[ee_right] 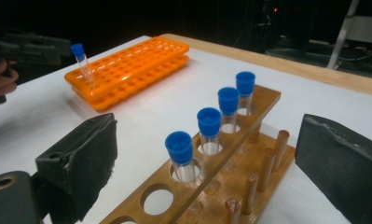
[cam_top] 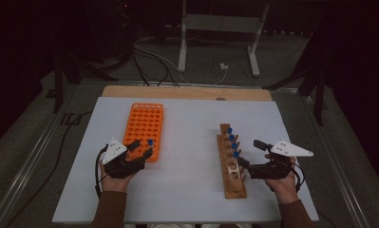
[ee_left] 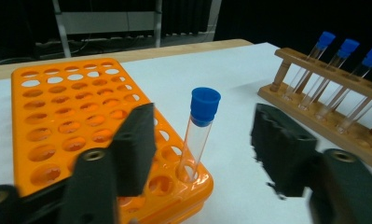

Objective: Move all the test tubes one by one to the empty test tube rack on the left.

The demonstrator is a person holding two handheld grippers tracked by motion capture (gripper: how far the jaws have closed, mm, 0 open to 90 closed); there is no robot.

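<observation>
Left hand-held gripper [ee_left: 200, 154]: jaws apart around the blue-capped tube [ee_left: 198, 135], pads clear of the glass.
Tube: stands slightly tilted in a near-corner hole of the orange rack [ee_left: 58, 121], right by its edge.
Right hand-held gripper [ee_right: 207, 172]: I hold its jaws wide, either side of the wooden rack [ee_right: 249, 158], around the nearest capped tube [ee_right: 180, 156].
Room: bare tabletop [cam_top: 187, 142] between the racks.

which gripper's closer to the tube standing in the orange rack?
Left. The left gripper has open jaws either side of the tube; the right gripper is over at the wooden rack.
</observation>
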